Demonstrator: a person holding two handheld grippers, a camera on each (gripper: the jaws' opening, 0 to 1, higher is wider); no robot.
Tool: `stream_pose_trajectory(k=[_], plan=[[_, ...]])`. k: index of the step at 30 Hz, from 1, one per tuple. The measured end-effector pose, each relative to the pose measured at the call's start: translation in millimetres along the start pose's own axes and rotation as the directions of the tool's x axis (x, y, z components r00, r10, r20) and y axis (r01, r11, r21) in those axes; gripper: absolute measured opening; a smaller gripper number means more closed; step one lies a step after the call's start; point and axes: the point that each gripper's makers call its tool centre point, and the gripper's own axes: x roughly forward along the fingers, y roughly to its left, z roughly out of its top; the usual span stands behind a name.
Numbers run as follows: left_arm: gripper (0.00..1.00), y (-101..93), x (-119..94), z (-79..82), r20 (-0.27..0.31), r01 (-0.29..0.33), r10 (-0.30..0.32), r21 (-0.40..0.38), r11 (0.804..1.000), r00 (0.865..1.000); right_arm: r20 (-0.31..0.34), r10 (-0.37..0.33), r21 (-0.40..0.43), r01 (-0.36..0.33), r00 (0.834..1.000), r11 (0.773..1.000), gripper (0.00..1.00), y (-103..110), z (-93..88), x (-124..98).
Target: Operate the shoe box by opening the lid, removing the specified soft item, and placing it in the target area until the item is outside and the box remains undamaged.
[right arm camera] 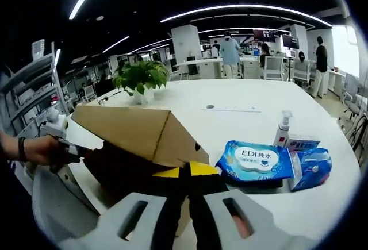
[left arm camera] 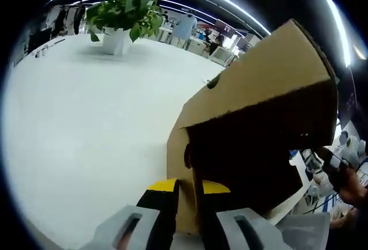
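Left claw [left arm camera: 187, 195] is pinched narrow on the edge of the shoe box [left arm camera: 259, 118], with a strip of cardboard wall sitting right between its yellow-tipped jaws. Right claw [right arm camera: 187, 184] is squeezed almost closed at the box's [right arm camera: 138, 141] front edge too; can't tell if it's actually gripping it. The box is plain brown cardboard, lid [right arm camera: 129, 129] tilted up, dark inside. It sits on the white surface [left arm camera: 86, 123]. Beside the box are blue wet wipe packs [right arm camera: 256, 164], and past those a small spray bottle [right arm camera: 282, 128]. Beyond the box stands a potted plant [right arm camera: 141, 80].
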Motion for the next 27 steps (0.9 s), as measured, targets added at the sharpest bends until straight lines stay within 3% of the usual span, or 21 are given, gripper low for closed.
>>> stream_pose_trajectory(k=[6,7,9,11,13,17,27], plan=[[0.12,0.0,-6.6,8.1,0.011,-0.01,0.009,0.015,1.0,1.0,-0.015,-0.007,0.002,0.007,1.0,1.0,0.01,3.6,-11.4,3.4],[0.12,0.5,-10.9,9.1,0.016,-0.024,0.024,0.043,0.999,1.0,-0.025,-0.005,0.012,0.005,1.0,1.0,0.0,3.9,-15.9,3.6],[0.12,3.1,-19.1,11.3,0.025,-0.072,0.069,0.17,0.983,0.997,-0.049,0.003,0.026,-0.001,0.999,1.0,0.0,4.3,-26.2,4.5],[0.13,-4.9,-23.9,13.3,0.044,-0.055,0.047,0.216,0.975,0.998,-0.066,0.014,0.031,-0.012,0.998,0.999,0.0,8.5,-34.6,4.5],[0.13,-13.3,-29.9,13.7,0.061,-0.025,0.013,0.212,0.977,0.998,-0.078,0.021,0.038,-0.018,0.997,0.999,0.0,11.4,-40.2,4.9],[0.15,-10.7,-33.8,11.1,0.08,-0.009,-0.006,0.186,0.982,0.997,-0.087,0.025,0.072,-0.018,0.996,0.997,0.0,12.5,-48.4,6.6],[0.15,-3.7,-41.2,5.8,0.09,-0.017,0.003,0.154,0.988,0.996,-0.099,0.008,0.107,0.003,0.995,0.994,0.0,4.8,-55.6,4.1]])
